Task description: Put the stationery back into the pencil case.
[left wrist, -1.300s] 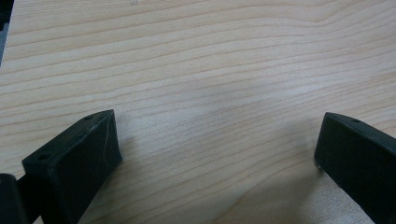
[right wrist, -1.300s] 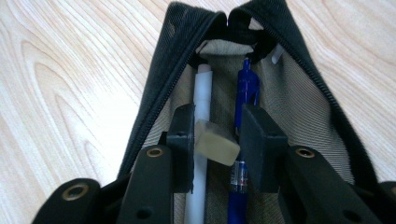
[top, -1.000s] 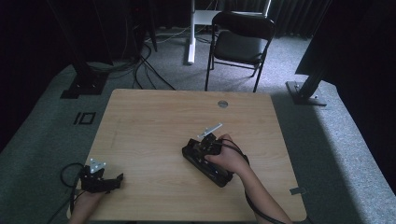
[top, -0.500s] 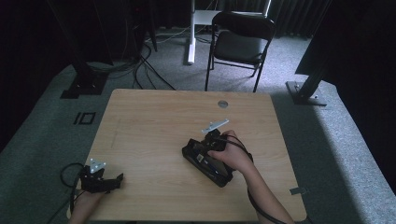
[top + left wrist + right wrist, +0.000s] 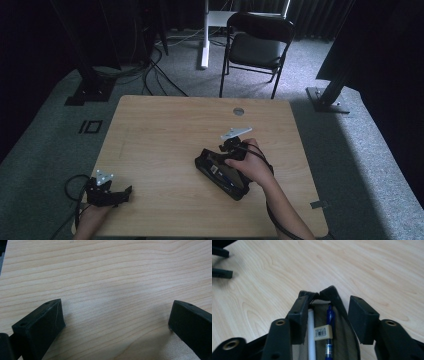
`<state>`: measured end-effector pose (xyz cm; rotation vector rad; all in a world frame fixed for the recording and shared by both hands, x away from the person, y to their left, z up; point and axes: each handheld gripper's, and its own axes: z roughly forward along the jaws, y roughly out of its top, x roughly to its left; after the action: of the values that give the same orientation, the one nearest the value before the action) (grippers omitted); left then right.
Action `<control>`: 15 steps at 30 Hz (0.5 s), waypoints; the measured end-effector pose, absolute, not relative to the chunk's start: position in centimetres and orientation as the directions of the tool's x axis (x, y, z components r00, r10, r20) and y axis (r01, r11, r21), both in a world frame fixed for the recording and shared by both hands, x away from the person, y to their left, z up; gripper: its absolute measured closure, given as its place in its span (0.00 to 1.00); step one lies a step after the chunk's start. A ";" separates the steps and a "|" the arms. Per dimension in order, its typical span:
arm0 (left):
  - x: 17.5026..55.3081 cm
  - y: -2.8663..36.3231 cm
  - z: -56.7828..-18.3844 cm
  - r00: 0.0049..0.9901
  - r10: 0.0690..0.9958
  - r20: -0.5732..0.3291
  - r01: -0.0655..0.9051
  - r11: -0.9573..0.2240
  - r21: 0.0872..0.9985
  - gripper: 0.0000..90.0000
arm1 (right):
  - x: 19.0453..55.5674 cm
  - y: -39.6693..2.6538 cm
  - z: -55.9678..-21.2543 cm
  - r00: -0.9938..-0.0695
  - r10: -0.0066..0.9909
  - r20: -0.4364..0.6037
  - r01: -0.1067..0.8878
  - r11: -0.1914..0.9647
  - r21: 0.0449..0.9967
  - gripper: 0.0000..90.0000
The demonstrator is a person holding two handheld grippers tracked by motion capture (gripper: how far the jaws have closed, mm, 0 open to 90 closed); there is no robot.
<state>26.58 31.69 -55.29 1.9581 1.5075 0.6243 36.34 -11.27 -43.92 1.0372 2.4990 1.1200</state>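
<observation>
- Black fabric pencil case (image 5: 221,172) lies open on the pale wood counter (image 5: 165,130), right of the middle and toward my side, set on a slant.
- My right claw (image 5: 325,315) sits over the case's open mouth; its jaws have just been opening, one inside the case and one outside its zip edge, and the pads press on nothing that I can see.
- Inside the case, in the right gripper view, a white pen (image 5: 311,340) lies along the left wall, a blue pen (image 5: 329,322) beside it, and a small white eraser with a barcode label (image 5: 323,332) rests across the blue pen.
- My right hand (image 5: 250,162) wraps the gripper above the case's far end.
- My left claw (image 5: 115,322) rests near the counter's near-left corner, well apart from the case, its jaws spread wide over bare wood, gripping nothing.
</observation>
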 end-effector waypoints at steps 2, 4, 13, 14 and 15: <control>26.6 31.7 -55.3 0.250 0.968 0.014 0.694 -0.190 0.694 0.00 | 36.4 -11.5 -43.9 -0.718 0.690 0.089 0.519 0.446 0.729 0.50; 26.6 31.7 -55.3 0.250 0.968 0.014 0.694 -0.190 0.694 0.00 | 36.5 -11.7 -43.8 -0.710 0.699 0.089 0.520 0.435 0.735 0.48; 26.6 31.7 -55.3 0.250 0.968 0.014 0.695 -0.189 0.694 0.00 | 36.5 -12.6 -43.8 -0.682 0.725 0.096 0.530 0.399 0.748 0.42; 26.6 31.7 -55.3 0.251 0.968 0.014 0.695 -0.190 0.694 0.00 | 36.5 -12.7 -43.8 -0.682 0.725 0.097 0.529 0.397 0.750 0.41; 26.6 31.7 -55.3 0.250 0.968 0.013 0.695 -0.189 0.694 0.00 | 36.5 -12.9 -43.9 -0.680 0.727 0.098 0.531 0.395 0.749 0.40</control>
<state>26.57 31.68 -55.29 1.9581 1.5078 0.6237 36.50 -12.87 -43.86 1.1104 2.4091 1.1570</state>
